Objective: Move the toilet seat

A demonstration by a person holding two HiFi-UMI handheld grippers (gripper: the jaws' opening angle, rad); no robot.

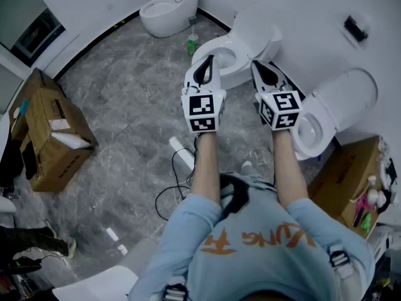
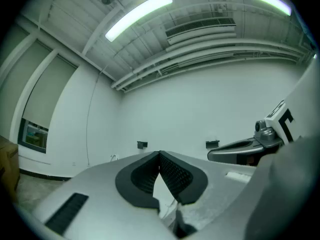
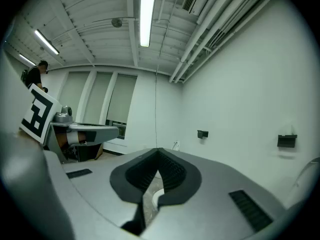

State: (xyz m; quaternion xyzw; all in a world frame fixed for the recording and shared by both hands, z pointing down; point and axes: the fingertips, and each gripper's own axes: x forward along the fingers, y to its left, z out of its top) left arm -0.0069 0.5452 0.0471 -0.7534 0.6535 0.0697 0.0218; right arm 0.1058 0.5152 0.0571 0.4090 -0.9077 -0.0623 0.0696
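I hold my left gripper and right gripper level and side by side, both pinched fully together on nothing, while beyond them the toilet seat seems to lie untouched on its bowl below the raised lid, so the whole move remains.

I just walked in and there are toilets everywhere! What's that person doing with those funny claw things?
A person in a light blue shirt is standing in a room with several toilets, holding a claw in each hand. The left claw and the right claw are both shut and empty, held out level toward the middle toilet, whose lid stands up. Neither claw is touching the toilet, so nothing is being moved right now.
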